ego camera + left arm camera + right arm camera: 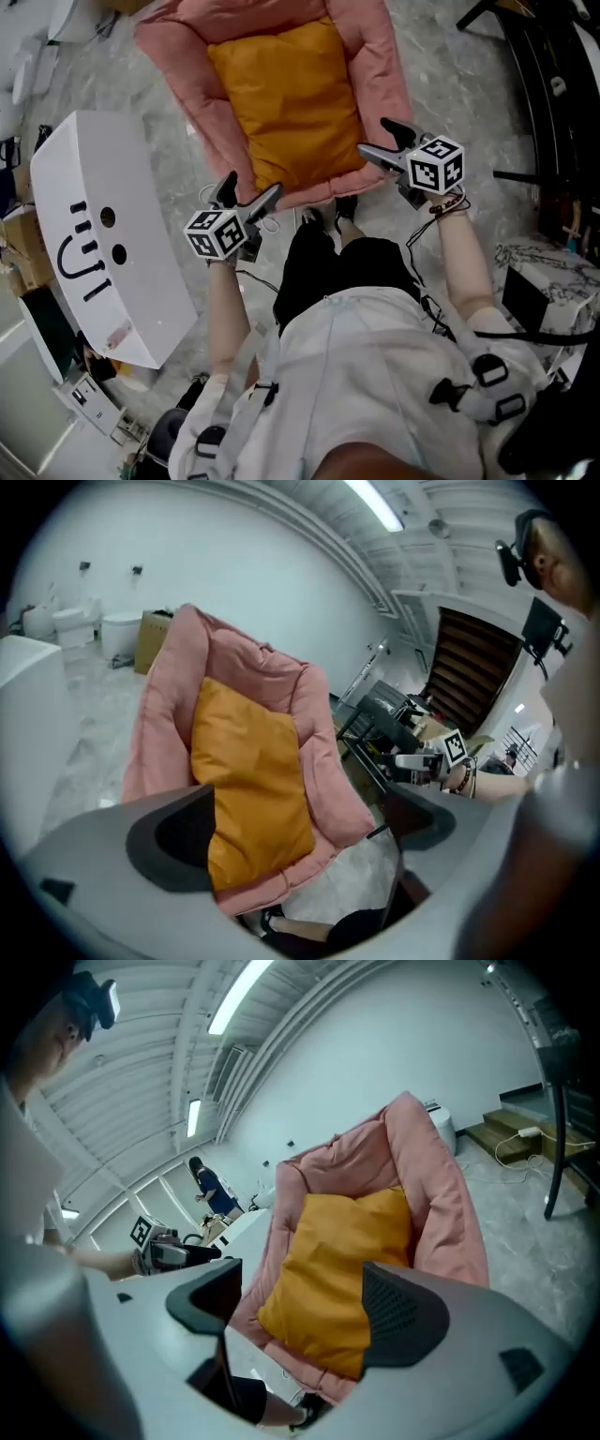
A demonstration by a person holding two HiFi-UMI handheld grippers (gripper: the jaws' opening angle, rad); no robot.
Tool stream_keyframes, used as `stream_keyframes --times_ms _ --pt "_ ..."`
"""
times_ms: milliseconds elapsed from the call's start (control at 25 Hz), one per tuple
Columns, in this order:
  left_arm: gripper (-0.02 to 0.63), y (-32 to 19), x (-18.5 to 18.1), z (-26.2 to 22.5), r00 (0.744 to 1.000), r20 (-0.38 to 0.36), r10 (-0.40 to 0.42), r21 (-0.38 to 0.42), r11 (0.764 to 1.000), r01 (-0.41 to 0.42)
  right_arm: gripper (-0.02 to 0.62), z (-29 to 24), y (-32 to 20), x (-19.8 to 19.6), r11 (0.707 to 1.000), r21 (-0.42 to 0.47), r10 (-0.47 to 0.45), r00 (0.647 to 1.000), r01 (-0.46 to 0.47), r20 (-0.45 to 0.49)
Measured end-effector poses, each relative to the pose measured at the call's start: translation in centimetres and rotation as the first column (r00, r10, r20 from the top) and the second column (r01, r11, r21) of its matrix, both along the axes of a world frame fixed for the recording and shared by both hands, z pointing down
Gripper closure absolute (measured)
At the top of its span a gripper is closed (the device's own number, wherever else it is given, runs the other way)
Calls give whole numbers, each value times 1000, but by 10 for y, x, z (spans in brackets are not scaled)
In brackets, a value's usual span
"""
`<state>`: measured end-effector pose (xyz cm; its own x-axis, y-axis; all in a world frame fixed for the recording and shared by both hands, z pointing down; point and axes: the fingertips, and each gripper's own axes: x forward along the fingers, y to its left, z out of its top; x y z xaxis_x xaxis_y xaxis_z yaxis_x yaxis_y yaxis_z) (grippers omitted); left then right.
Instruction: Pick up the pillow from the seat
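At the far left we see a white box (103, 234) with black markings standing on the grey marbled floor (450, 84). To its right, our left hand-held gripper (248, 194) hovers at the near left edge of the pink seat (375, 56). Its jaws are spread wide and its pads press on nothing. In the left gripper view the near corner of the pillow and the seat's padded rim show in the gap between the jaws, lying beyond them rather than gripped. The orange pillow (291, 103) lies flat in the middle of the seat, with the raised pink rim around it on all sides. Just near of the seat's front edge we can make out our own dark shoes (328, 214). Further right, our right hand-held gripper (386, 142) is held at the seat's near right corner, close beside the pillow's edge. Its jaws also stand wide apart. In the right gripper view the pillow's lower part shows between the two pads, and neither pad bears on it. At the far right, black chair legs (534, 112) stand on the floor.
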<state>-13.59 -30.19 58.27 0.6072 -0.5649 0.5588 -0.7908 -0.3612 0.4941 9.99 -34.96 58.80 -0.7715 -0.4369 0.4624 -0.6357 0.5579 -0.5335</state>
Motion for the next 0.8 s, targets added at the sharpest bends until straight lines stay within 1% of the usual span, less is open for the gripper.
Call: stream_keyframes --times_ms 200,320,400,520,680,800 --pt "57 -46 -10 79 1000 5 -23 -119 993 24 214 74 -46 -1 996 -84 -22 999 18 -45" --pt "57 -68 -18 124 999 24 -22 -175 984 26 214 111 -67 -3 992 -127 -8 999 3 -37" --pt "57 -82 -23 149 1000 22 -15 -204 979 20 214 135 -79 -5 988 -156 -4 999 -3 -41" --pt "57 -108 -25 174 1000 -12 -4 -221 975 1 213 168 -98 -7 981 -192 -3 998 -9 -67" --pt "57 -126 -31 205 999 5 43 -241 970 -40 204 214 -111 -15 968 -251 -21 993 -8 -114" --pt "57 -137 -27 226 998 0 62 -261 964 -60 196 244 -119 -13 959 -281 -24 989 -19 -148"
